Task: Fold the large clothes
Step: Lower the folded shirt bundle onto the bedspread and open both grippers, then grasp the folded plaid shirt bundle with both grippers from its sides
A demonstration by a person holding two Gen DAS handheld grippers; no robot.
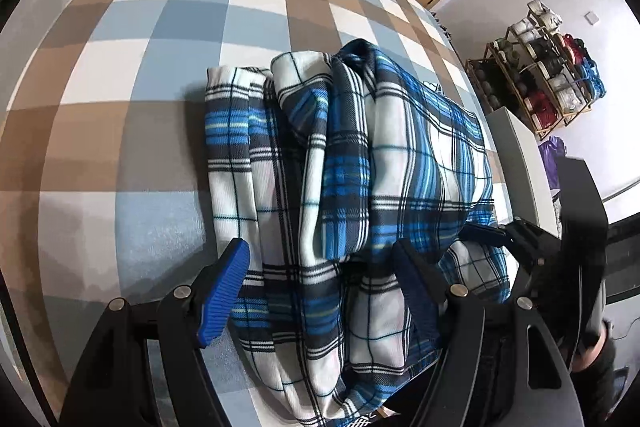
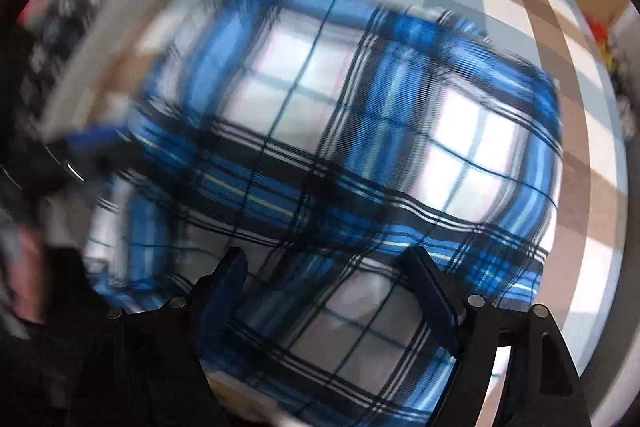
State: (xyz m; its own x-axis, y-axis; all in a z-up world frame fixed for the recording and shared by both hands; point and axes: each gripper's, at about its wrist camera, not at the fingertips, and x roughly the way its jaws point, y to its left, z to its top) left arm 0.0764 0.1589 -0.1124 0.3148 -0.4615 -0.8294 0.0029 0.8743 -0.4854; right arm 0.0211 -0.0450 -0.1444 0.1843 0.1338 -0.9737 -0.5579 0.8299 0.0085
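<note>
Blue, white and dark plaid fleece, the large garment point(image 1: 352, 163), lies bundled into a compact, several-layered stack on the checked bed cover point(image 1: 168, 27), toward the near right of the bed as the left wrist view shows it; a narrower folded strip runs along its left side, a thicker folded panel sits on top to the right, and the near end spills toward the camera. By the look of it most of the folding is done; what seems left is tidying, since the top layers are rumpled, the far edge is uneven and the near end hangs loose rather than squared.

Left gripper point(image 1: 320, 267) hangs above the near end of the stack with its jaws apart, cloth showing between them but neither blue pad pressing on it as far as I can tell. Right gripper point(image 2: 326, 277) points steeply down over the broad top panel of the plaid garment point(image 2: 352, 131), its jaws spread wide with fabric below and nothing clamped; that view is heavily blurred, so contact with the cloth cannot be judged. At the right of the left wrist view the other tool's dark frame and a blue tip sit against the stack's right edge.
</note>
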